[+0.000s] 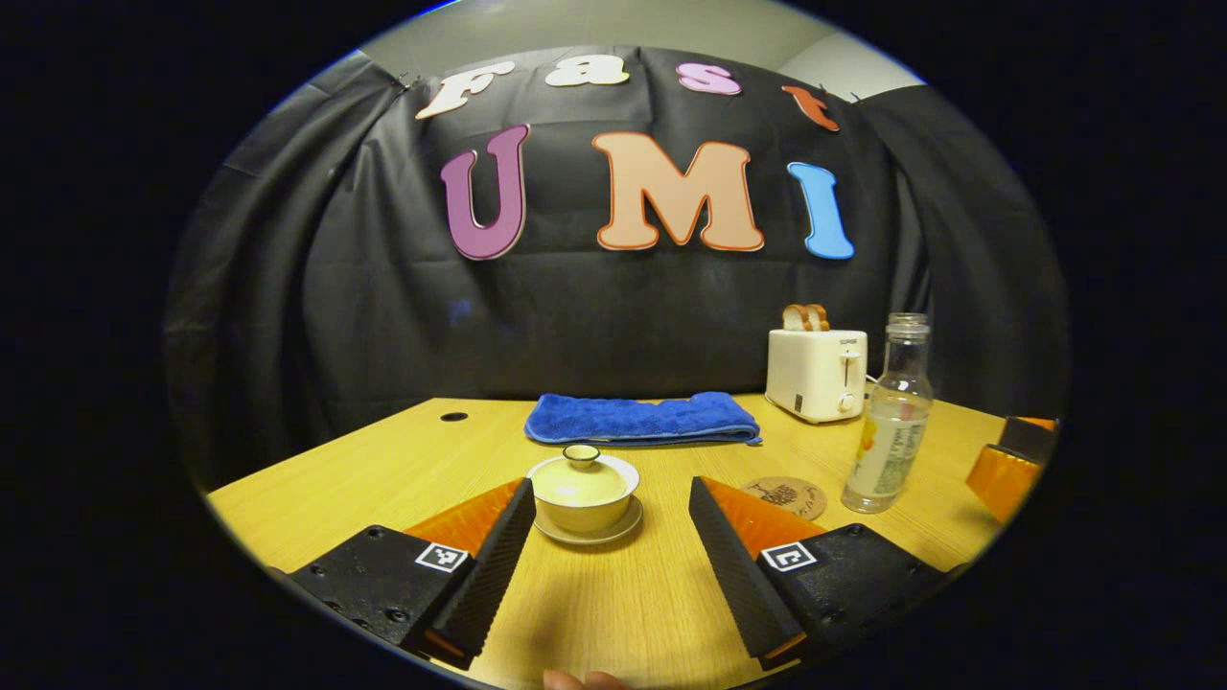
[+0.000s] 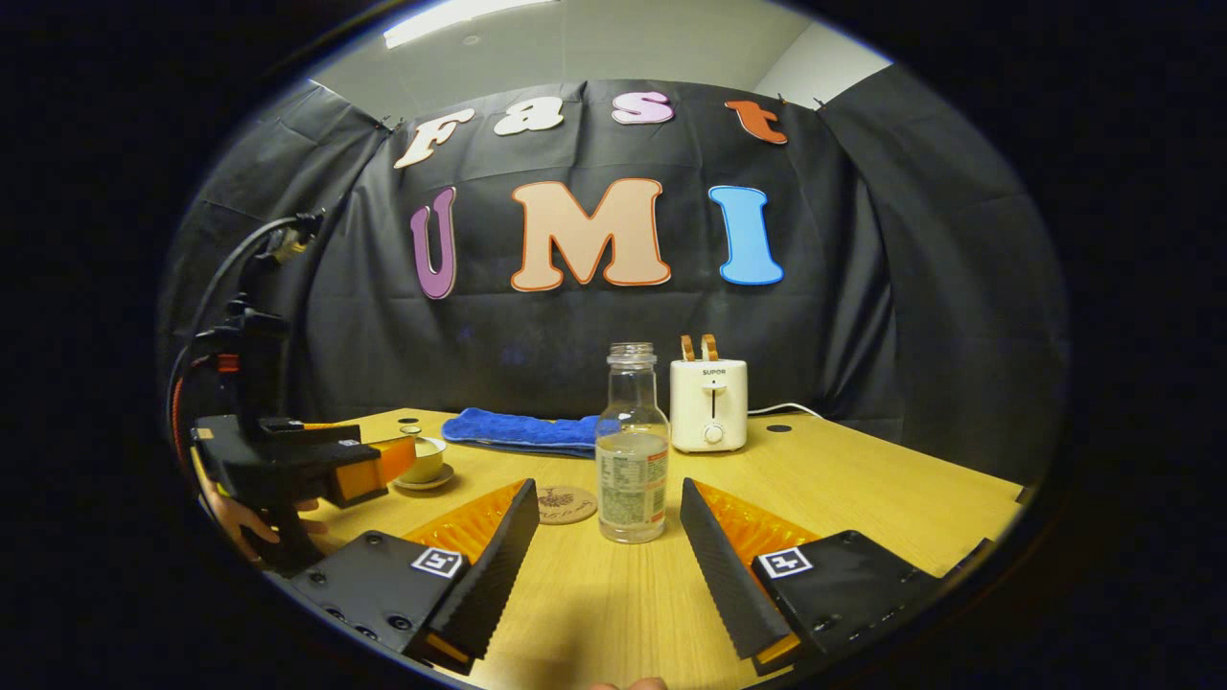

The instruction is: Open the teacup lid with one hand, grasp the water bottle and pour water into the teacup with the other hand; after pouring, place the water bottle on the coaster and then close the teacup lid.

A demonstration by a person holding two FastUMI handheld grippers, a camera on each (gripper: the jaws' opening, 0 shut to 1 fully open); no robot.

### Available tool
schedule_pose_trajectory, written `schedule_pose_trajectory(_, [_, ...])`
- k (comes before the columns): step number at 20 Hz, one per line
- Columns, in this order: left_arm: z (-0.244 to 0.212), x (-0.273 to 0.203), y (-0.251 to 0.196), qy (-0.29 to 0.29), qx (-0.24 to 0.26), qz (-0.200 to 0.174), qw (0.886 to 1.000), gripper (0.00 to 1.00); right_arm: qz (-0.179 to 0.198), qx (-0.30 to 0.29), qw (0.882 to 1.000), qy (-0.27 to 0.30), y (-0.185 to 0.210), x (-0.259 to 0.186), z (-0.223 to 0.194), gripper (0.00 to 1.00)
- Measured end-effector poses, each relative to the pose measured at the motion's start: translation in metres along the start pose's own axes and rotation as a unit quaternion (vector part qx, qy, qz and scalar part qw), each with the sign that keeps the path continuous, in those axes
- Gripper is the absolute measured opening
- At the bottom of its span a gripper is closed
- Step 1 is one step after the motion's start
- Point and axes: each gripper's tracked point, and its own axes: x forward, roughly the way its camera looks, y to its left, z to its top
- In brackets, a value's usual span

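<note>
In the left gripper view, the left hand-held gripper (image 1: 609,565) hangs low over the tabletop (image 1: 335,479) with its jaws spread wide and nothing between them, lined up on the teacup (image 1: 585,498), which sits on its saucer just ahead with the lid (image 1: 581,456) on; that aim suits lifting the lid by its knob as the first step. To the right stand the coaster (image 1: 786,496) and, just beside it, the water bottle (image 1: 890,417), uncapped and partly filled, so the bottle has a short trip to its resting spot after pouring. A blue towel (image 1: 640,420) and a toaster (image 1: 818,374) sit behind. In the right gripper view, the right hand-held gripper (image 2: 604,565) is likewise wide and empty, centred on the bottle close ahead, ready, I judge, to close around its body. The left one appears at the left edge near the teacup.
</note>
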Motion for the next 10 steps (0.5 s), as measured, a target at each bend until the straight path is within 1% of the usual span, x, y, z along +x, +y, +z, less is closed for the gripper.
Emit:
schedule_pose_trajectory(1, [0.000,0.012,0.004,0.004,0.005,0.003,1.000,0.95,-0.004,0.000,1.000,0.000,-0.006,0.003,0.000,0.96])
schedule_pose_trajectory(2, [-0.001,0.024,0.005,0.010,0.010,0.004,1.000,0.95,-0.007,0.000,1.000,0.000,-0.010,0.006,0.001,0.94])
schedule_pose_trajectory(3, [-0.001,0.033,0.008,0.014,0.013,0.006,1.000,0.95,-0.012,0.000,1.000,-0.001,-0.014,0.007,0.001,0.94])
schedule_pose_trajectory(4, [-0.001,0.039,0.010,0.015,0.019,0.010,1.000,0.95,-0.014,0.000,1.000,-0.001,-0.017,0.009,0.001,0.96])
schedule_pose_trajectory(10, [0.000,0.069,0.013,0.022,0.062,0.017,0.998,0.95,-0.013,-0.001,1.000,-0.001,-0.019,0.011,0.001,0.94])
